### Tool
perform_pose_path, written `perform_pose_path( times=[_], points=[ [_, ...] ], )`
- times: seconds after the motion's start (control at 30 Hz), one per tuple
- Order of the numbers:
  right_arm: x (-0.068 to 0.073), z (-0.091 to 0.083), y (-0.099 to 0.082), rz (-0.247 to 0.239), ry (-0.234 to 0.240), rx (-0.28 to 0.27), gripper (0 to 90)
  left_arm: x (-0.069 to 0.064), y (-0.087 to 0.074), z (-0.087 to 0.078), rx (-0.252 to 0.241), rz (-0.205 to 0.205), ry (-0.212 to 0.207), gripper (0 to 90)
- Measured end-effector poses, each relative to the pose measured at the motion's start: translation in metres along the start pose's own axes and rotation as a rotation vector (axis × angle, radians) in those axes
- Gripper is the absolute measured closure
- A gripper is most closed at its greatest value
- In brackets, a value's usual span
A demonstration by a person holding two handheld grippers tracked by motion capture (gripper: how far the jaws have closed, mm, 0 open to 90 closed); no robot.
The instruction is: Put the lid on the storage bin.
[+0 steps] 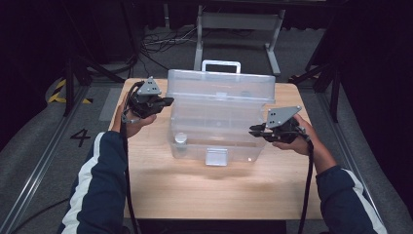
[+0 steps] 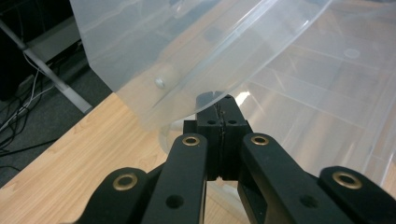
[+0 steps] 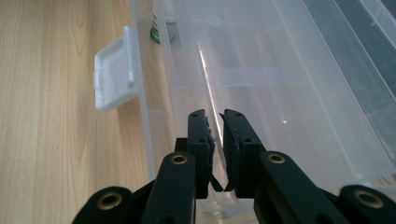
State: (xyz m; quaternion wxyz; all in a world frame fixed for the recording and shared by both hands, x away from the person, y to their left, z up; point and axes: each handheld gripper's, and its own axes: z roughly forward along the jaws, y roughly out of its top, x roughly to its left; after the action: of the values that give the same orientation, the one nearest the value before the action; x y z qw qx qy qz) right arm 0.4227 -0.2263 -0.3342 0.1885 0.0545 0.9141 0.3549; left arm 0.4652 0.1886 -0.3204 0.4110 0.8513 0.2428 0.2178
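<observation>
A clear plastic storage box [image 1: 214,141] stands on the wooden table [image 1: 195,190]. Its clear lid [image 1: 221,85] is lifted and tilted, with a white handle [image 1: 221,63] at the back. My left gripper [image 1: 168,101] is at the lid's left edge. In the left gripper view its jaws [image 2: 220,103] are pressed together on the lid's rim [image 2: 243,51]. My right gripper [image 1: 252,130] is at the lid's right edge, and its jaws [image 3: 215,119] stand nearly together with the thin lid edge [image 3: 208,79] pinched between them. A small bottle [image 1: 180,139] [image 3: 163,28] stands inside the box.
A white latch [image 1: 216,157] [image 3: 114,77] hangs on the box's front wall. Bare table lies in front of the box. Behind the table stand a grey metal frame [image 1: 238,29] and floor cables [image 1: 160,44]. Dark stands flank both sides.
</observation>
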Motion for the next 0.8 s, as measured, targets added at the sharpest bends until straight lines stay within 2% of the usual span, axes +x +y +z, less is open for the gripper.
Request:
perform_pose_path(
  times=[0.17, 0.3, 0.53, 0.73, 0.8],
  points=[
    [0.002, -0.007, -0.003, 0.006, -0.012, -0.003, 82.9, -0.003, -0.005, 0.001, 0.006, -0.002, -0.01, 89.9],
    [0.004, -0.008, -0.005, 0.006, -0.016, -0.004, 83.3, -0.004, -0.005, 0.0, 0.026, 0.025, -0.001, 89.9],
    [0.005, -0.008, -0.008, 0.023, -0.017, -0.01, 83.6, -0.006, -0.007, -0.002, 0.032, 0.014, -0.016, 89.9],
    [0.007, -0.01, -0.01, 0.031, -0.017, -0.012, 83.7, -0.008, -0.007, -0.006, 0.07, 0.023, -0.025, 89.9],
    [0.007, -0.009, -0.012, 0.032, -0.015, -0.016, 83.6, -0.009, -0.008, -0.008, 0.081, 0.012, -0.024, 89.9]
  ],
)
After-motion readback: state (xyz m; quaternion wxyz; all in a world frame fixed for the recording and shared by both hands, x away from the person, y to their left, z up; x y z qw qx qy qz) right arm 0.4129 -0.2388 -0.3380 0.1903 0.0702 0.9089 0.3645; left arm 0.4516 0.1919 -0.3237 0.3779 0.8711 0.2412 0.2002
